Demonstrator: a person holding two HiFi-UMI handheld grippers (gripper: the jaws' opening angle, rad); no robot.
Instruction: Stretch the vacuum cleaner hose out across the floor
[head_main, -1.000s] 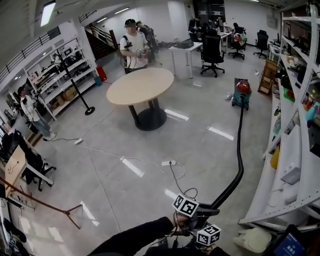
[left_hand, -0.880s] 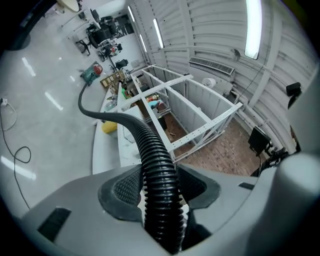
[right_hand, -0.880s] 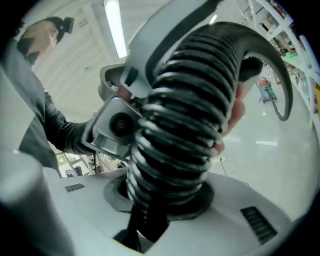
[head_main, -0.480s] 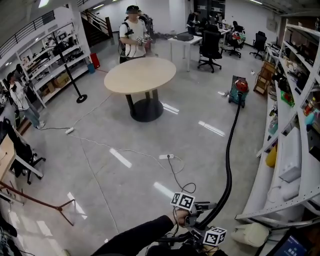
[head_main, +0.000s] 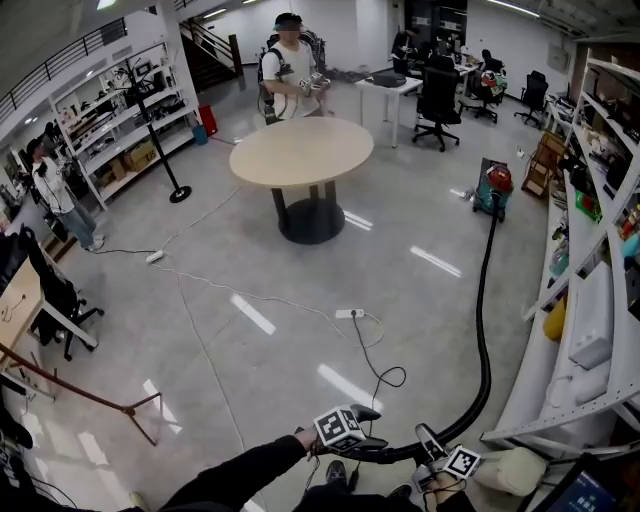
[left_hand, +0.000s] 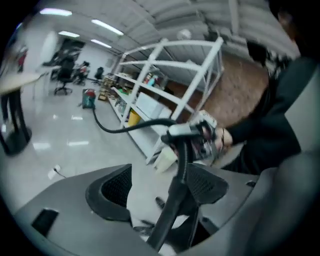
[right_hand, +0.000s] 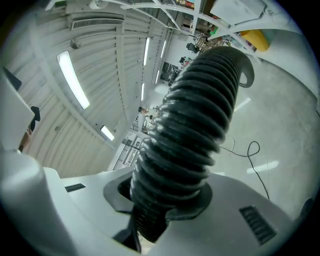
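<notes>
One hold only: just clamped right gripper (right_hand: 160, 200) on hose (right_hand: 195, 115), just spread left gripper (left_hand: 157, 187) wide round it; risked slipping under pull.

We see a glossy grey floor (head_main: 240, 240) with streaks of reflected light. A round beige-topped table on a black pedestal (head_main: 302, 150) sits mid-room. White metal shelving racks (head_main: 600, 300) line the right, with more white racks (head_main: 115, 120) along the left wall. Black wheeled office chairs (head_main: 438, 95) and a white desk (head_main: 400, 88) stand at the back. Long ceiling tube lights (right_hand: 72, 80) are lit.
</notes>
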